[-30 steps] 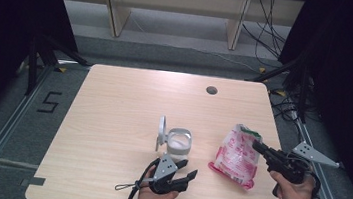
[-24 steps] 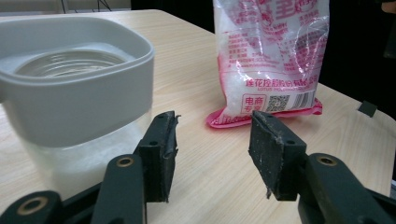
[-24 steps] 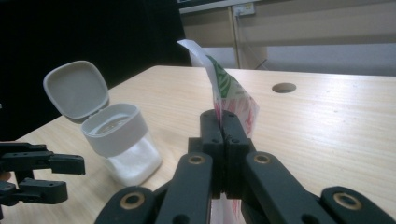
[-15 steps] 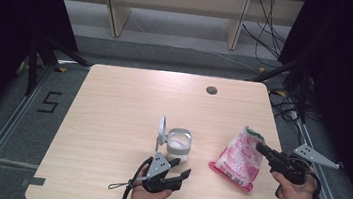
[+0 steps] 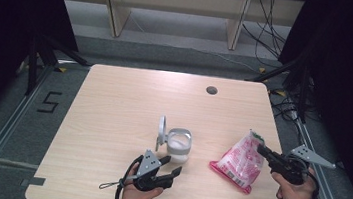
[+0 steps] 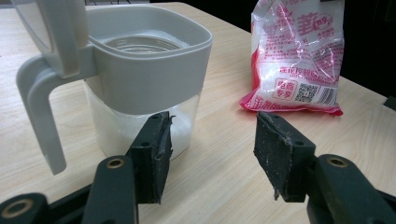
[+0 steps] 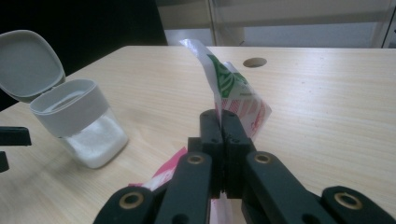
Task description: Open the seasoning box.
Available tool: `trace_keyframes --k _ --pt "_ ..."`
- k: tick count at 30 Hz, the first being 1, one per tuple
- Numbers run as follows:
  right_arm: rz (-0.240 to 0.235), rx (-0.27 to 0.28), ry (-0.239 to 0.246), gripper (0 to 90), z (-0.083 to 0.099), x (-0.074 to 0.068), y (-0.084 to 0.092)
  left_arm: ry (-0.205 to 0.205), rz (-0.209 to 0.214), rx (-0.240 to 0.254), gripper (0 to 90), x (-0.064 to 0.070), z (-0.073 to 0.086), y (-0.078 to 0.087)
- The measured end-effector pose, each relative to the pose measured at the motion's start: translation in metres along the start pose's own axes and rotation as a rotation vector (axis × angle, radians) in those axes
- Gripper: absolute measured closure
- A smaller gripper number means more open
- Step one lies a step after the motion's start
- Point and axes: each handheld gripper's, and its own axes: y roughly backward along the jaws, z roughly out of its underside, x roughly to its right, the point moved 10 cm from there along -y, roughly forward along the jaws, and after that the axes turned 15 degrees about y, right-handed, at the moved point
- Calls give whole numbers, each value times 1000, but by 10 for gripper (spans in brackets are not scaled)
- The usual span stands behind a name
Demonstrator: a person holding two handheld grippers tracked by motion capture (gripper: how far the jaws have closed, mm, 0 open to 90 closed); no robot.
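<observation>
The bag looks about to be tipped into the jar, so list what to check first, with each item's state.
1. Lid of the canister flipped open: ok.
2. Right gripper shut on the pink bag: ok.
3. Left gripper open, near the canister but not touching it: ok.
4. Canister steadied by a gripper: not ok.
5. Bag already cut open: cannot tell.
6. Room left in the canister above the white granules: ok.

Light wood surface had a round grommet hole near its far edge. Black cables lay on the floor beyond; a "5" marking sat left.
</observation>
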Motion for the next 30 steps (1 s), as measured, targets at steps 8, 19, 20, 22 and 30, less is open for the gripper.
trace_keyframes --k 8,19,20,22,30 --pt "27 -9 3 900 10 11 -4 5 -6 6 452 -5 -2 2" --pt "46 -48 -20 871 20 14 -6 28 -33 32 458 -20 -10 11" --pt "48 -48 -21 865 20 14 -6 25 -32 31 459 -21 -11 12" --pt "44 -51 -8 855 20 15 -6 26 -35 33 460 -22 -12 12" --pt "78 -52 -44 780 31 22 -4 20 -56 40 465 -25 -17 18"
